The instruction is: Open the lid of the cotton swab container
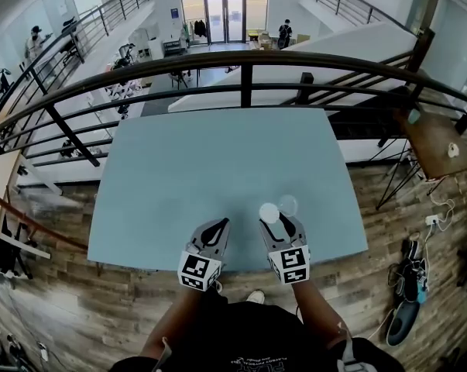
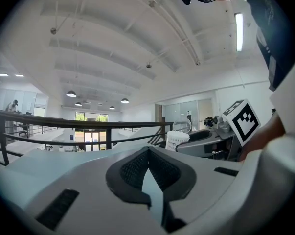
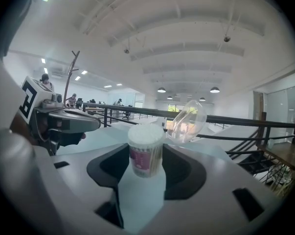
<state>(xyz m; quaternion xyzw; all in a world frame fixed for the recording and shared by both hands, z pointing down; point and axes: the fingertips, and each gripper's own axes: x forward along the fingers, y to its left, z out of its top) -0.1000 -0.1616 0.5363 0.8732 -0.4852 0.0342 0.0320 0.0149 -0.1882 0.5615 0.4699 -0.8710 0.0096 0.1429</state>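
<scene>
Lying beside swab container [image 3: 146, 151]: clear lid [image 3: 187, 121]

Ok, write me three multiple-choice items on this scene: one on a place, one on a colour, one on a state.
1. Where does the cotton swab container stand?
A. between the right gripper's jaws
B. on the floor
C. on a chair

2. What colour is the table?
A. red
B. light blue
C. black

3. How is the container's clear lid?
A. closed flat on the container
B. open, tipped back
C. wrapped in tape

Answers:
1 A, the right gripper view shows it upright between the two pads.
2 B, the head view shows a pale blue top.
3 B, the white swab tips are uncovered and the lid stands tilted behind them.
</scene>
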